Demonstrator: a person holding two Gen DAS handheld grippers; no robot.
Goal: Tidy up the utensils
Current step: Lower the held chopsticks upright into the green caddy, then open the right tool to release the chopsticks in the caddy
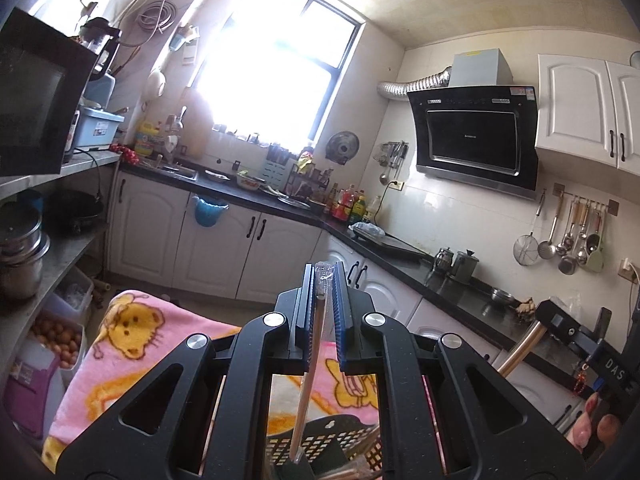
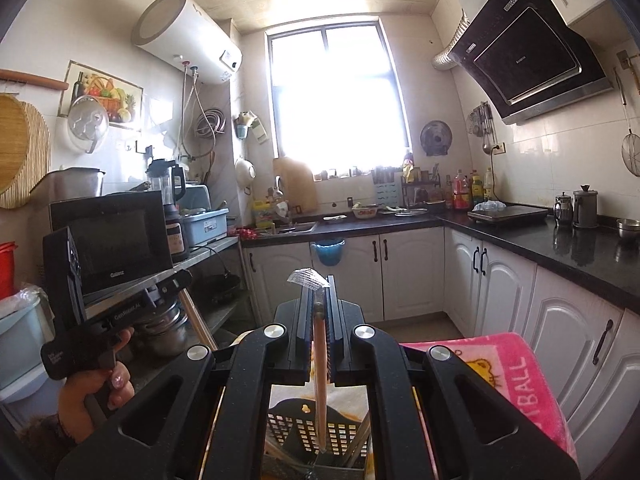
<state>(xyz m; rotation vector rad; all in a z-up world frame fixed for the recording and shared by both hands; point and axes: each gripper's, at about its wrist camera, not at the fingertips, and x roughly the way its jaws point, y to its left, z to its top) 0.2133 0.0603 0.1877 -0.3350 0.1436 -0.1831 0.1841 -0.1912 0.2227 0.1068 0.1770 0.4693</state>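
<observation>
Currently left gripper [image 1: 323,280]: jaws clamped on wrapped chopsticks [image 1: 310,360], lower end hanging toward black slotted basket [image 1: 320,440]. Right gripper [image 2: 320,292]: jaws clamped on second wrapped pair [image 2: 320,380], tip over same basket [image 2: 304,428], which sits on pink blanket [image 1: 132,344].

Hazards, judged:
- Slick plastic sleeve; pair may slide through jaws early.
- Tilted pair may strike basket rim or snag slots, tipping basket.
- Two grippers converging on one basket; collision likely.
- Soft blanket gives unstable base.
</observation>
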